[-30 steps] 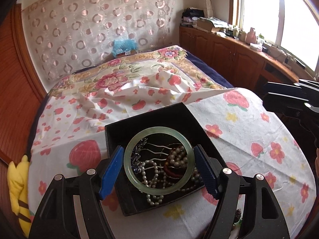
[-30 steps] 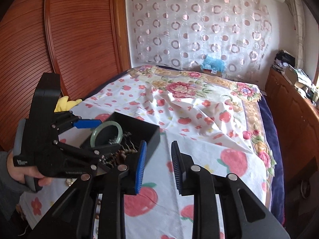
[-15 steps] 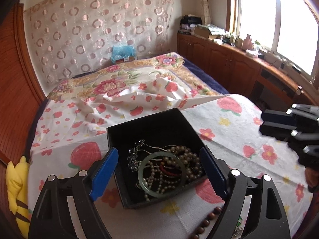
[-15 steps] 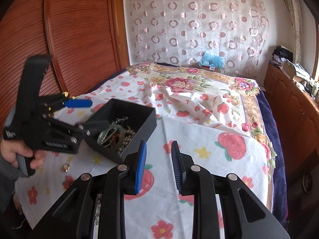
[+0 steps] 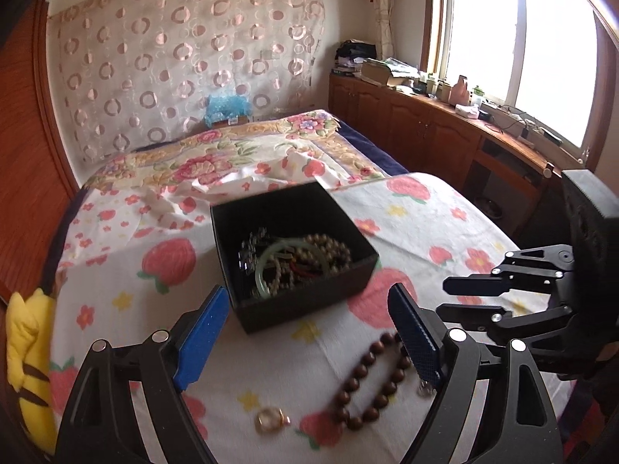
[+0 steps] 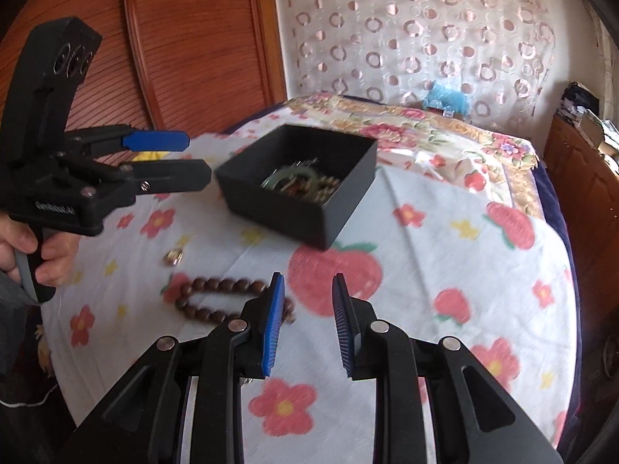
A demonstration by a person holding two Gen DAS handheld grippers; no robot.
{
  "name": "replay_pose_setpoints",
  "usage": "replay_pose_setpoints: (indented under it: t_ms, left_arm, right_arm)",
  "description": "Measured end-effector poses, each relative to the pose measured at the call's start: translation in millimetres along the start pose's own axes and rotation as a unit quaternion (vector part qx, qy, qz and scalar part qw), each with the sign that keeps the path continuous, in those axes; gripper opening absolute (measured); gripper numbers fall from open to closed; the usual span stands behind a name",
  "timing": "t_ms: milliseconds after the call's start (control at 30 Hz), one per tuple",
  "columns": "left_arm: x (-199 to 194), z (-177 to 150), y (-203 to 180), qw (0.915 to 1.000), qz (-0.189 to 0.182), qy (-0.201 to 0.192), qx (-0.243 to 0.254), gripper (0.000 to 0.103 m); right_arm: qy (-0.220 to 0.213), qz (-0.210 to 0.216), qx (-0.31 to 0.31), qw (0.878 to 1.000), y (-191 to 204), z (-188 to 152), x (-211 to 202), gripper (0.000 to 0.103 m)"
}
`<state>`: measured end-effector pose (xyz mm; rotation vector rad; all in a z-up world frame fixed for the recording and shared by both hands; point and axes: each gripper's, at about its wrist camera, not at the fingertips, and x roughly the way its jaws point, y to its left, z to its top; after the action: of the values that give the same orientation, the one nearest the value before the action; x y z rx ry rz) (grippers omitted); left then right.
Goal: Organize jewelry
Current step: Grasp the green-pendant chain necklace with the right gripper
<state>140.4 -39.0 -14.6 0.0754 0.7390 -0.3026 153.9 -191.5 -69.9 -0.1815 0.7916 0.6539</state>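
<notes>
- Fingers [image 5: 201, 332] on left gripper [image 5: 309, 332] spread wide, nothing held
- right gripper [image 6: 307, 323] also parted, empty, hovering near brown bead bracelet [image 6: 216, 297], probably next into black box [image 6: 332, 208]
- jade bangle [image 5: 284, 266] already inside box

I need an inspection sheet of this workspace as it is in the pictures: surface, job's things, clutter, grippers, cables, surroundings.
Surface: bed under a white floral sheet, wrinkled behind the box.
Job's things: open black box holds a green bangle, pearl and bead strands. On the sheet outside it: brown bead bracelet, small gold ring, and a small silver piece partly hidden by the left gripper's finger.
Clutter: yellow plush toy at the bed edge.
Grippers: left gripper open wide, empty; right gripper open, empty, above the sheet.
Cables: some on the window ledge.
Surroundings: wooden wardrobe, circle-patterned curtain, cabinets under the window.
</notes>
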Motion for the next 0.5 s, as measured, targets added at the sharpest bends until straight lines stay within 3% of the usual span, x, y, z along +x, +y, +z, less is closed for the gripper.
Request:
replay_pose_setpoints:
  t_ms: [433,500]
  left_arm:
    - [-8.6,-53.6,17.7,0.999,0.0,0.026,-0.035,0.081]
    - [-8.6,-57.9,22.6,0.9988,0.004,0.03,-0.039,0.081]
  right_arm:
    - [0.045,0.016,-0.012,0.999,23.8,-28.2,20.1,0.027]
    - [0.049,0.012,-0.013,0.999,22.4,-29.0,21.3,0.018]
